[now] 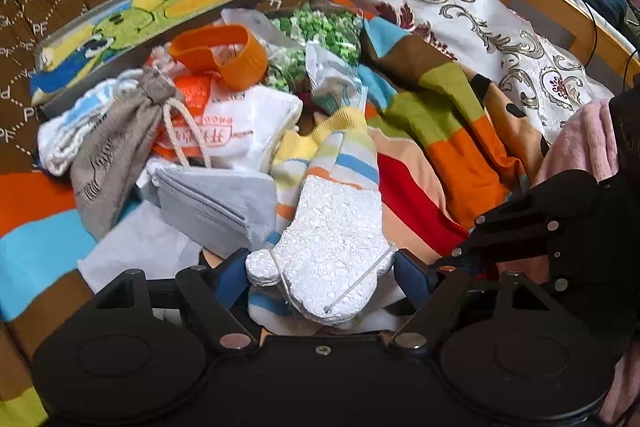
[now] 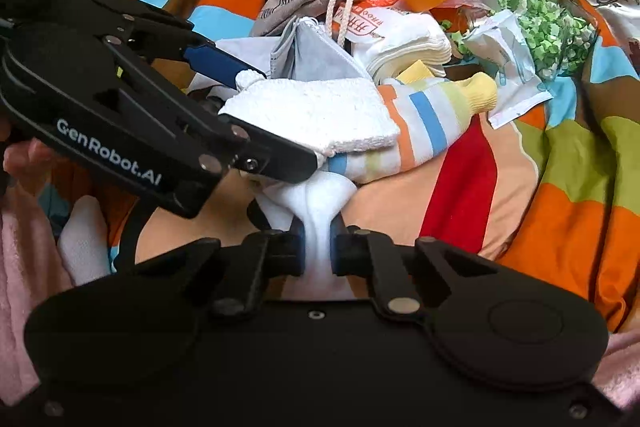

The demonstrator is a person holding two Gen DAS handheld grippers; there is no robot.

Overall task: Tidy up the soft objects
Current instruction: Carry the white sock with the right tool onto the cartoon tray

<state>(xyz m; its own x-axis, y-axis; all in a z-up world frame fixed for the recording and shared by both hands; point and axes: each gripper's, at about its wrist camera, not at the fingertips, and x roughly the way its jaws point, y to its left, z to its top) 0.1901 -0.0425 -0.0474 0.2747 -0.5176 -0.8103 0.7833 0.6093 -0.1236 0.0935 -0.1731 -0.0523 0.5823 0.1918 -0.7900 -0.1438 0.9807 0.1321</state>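
Note:
A white terry mitt (image 1: 332,247) with a plastic tag lies on a pastel-striped sock (image 1: 348,155). My left gripper (image 1: 322,267) has its blue pads pressed on both sides of the mitt, shut on it. In the right wrist view the mitt (image 2: 320,111) sits between the left gripper's (image 2: 282,119) two fingers, with the striped sock (image 2: 424,123) sticking out past it. My right gripper (image 2: 318,247) is shut on the sock's white end (image 2: 320,199), just below the left gripper. It also shows at the right edge of the left wrist view (image 1: 456,255).
A pile lies beyond on the striped blanket (image 1: 460,155): a grey drawstring pouch (image 1: 108,155), grey mask (image 1: 216,203), orange-printed white packet (image 1: 240,123), orange sleeve (image 1: 224,55) and bag of green bits (image 1: 320,35). A cartoon-lined tray (image 1: 132,23) stands behind. Pink fleece (image 1: 580,143) is at right.

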